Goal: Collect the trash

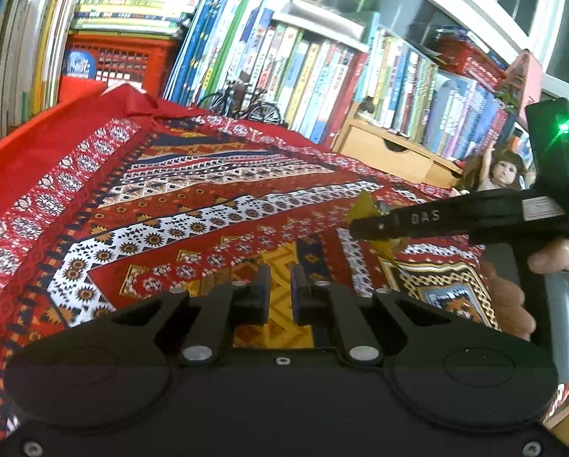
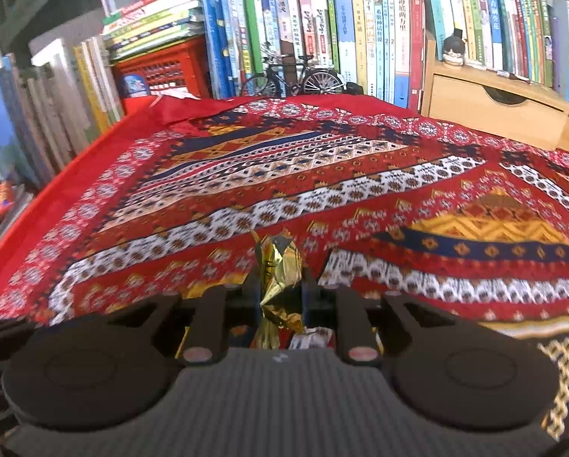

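Gold foil wrapper (image 2: pixel 280 266) pinched in my right gripper (image 2: pixel 280 289), lifted above the patterned cloth (image 2: pixel 322 175) on the desk. My left gripper (image 1: pixel 280 285) holds nothing, fingers slightly apart; right gripper at its 2 o'clock.

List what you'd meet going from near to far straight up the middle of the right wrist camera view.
right gripper → gold foil wrapper pinched between its fingers → patterned red cloth → toy bicycle → row of upright books.
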The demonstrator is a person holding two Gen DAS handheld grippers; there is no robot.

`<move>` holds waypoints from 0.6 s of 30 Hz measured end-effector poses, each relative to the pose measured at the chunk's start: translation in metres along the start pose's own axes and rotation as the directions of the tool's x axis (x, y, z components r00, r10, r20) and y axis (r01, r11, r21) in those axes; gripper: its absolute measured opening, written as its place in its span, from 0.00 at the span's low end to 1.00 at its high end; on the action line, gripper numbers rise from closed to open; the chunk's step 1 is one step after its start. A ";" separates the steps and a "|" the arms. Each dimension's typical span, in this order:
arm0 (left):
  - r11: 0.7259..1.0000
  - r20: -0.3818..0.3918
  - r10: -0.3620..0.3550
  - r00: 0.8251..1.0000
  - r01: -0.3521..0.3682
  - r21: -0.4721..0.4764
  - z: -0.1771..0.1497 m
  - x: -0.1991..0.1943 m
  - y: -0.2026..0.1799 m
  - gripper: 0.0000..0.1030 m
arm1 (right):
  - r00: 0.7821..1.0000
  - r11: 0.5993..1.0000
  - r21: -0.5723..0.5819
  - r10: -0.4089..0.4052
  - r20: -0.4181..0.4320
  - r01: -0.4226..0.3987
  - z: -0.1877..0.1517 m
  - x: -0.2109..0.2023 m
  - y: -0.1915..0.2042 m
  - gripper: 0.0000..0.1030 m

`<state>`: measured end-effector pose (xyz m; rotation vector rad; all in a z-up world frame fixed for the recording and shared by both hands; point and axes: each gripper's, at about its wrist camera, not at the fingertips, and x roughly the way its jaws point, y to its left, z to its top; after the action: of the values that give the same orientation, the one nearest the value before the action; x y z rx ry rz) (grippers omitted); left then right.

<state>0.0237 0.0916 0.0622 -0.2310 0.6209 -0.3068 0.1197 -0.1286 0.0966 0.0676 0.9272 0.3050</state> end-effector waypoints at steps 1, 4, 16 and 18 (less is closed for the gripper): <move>1.000 0.003 -0.003 1.000 0.003 0.005 -0.004 -0.007 -0.003 0.10 | 1.000 1.000 0.001 0.009 0.003 -0.009 -0.004 -0.008 0.001 0.21; 1.000 0.009 -0.016 1.000 0.016 0.006 -0.021 -0.026 -0.011 0.10 | 0.999 0.999 0.009 0.049 0.016 -0.049 -0.021 -0.035 0.004 0.21; 0.989 0.045 -0.034 0.998 0.027 0.147 -0.094 -0.097 -0.058 0.10 | 0.995 0.996 0.006 0.089 0.032 -0.090 -0.105 -0.108 0.016 0.22; 0.988 0.046 -0.030 0.998 0.022 0.155 -0.096 -0.101 -0.061 0.10 | 0.996 0.997 -0.009 0.077 0.034 -0.077 -0.116 -0.113 0.019 0.22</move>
<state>-0.1242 0.0585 0.0586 -0.0975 0.5439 -0.3719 -0.0404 -0.1515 0.1187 0.1010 0.8906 0.3775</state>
